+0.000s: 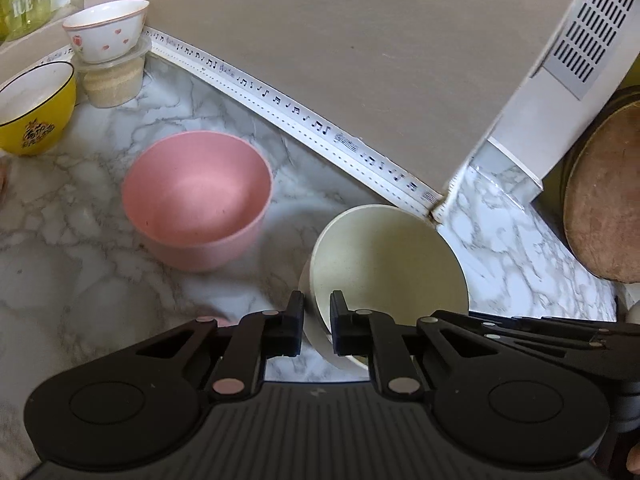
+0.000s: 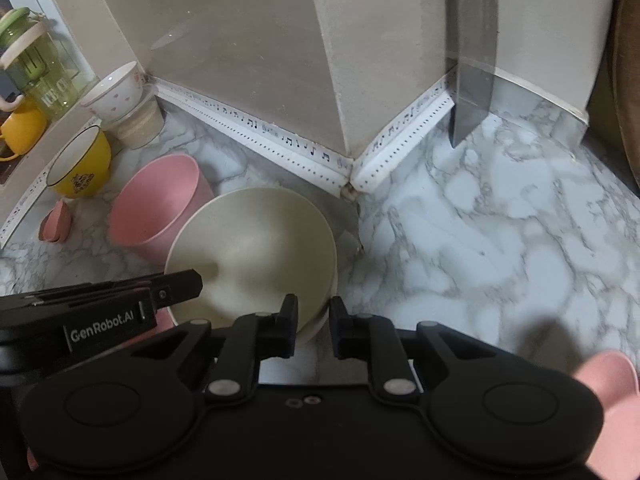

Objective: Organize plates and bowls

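Observation:
A cream bowl [image 1: 392, 256] stands on the marble counter near the wall corner. My left gripper [image 1: 318, 320] is shut on its near-left rim, one finger outside and one inside. The same cream bowl [image 2: 256, 252] shows in the right wrist view, where my right gripper [image 2: 314, 322] straddles its near-right rim, closed down on it. A pink bowl [image 1: 196, 196] stands upright to the left of the cream bowl; it also shows in the right wrist view [image 2: 160, 204].
A yellow bowl [image 1: 32, 108] and a white heart-patterned bowl [image 1: 106, 30] on a plastic tub [image 1: 114, 80] stand at far left. A white appliance [image 1: 560, 68] and a brown round board [image 1: 604, 200] are at right. A knife blade [image 2: 472, 80] hangs by the wall. A pink plate edge [image 2: 612, 376] lies at lower right.

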`<control>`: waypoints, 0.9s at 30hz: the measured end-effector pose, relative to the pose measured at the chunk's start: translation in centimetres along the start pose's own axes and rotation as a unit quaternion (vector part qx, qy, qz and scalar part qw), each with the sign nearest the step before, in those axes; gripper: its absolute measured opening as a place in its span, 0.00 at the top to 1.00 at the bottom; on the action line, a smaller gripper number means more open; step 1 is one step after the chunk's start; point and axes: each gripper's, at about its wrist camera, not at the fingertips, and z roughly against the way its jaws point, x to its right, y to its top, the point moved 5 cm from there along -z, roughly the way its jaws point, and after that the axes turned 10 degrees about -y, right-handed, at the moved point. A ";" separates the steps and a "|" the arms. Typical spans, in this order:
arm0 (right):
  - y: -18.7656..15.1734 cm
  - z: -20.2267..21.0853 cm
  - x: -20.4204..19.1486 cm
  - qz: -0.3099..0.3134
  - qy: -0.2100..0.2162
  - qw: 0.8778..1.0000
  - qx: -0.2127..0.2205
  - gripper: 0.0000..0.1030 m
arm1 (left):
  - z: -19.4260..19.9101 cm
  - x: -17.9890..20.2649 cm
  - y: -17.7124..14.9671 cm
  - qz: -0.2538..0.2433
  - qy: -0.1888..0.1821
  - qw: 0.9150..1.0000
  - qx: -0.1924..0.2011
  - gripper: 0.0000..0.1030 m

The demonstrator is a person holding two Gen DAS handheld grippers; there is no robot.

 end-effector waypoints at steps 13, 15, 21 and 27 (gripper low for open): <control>-4.2 3.1 0.8 0.011 0.015 1.000 -0.011 0.84 | 2.5 1.7 -4.6 -0.010 0.008 1.000 -0.019 0.88; -4.8 3.4 1.0 0.010 0.019 1.000 -0.013 0.84 | 2.5 1.8 -5.3 -0.010 0.011 1.000 -0.022 0.88; -6.1 3.7 1.5 0.011 0.020 1.000 -0.019 0.84 | 3.0 2.6 -6.7 -0.013 0.013 1.000 -0.020 0.88; -7.0 3.9 1.7 0.012 0.025 0.999 -0.023 0.84 | 3.3 3.0 -7.5 -0.017 0.021 0.999 -0.020 0.88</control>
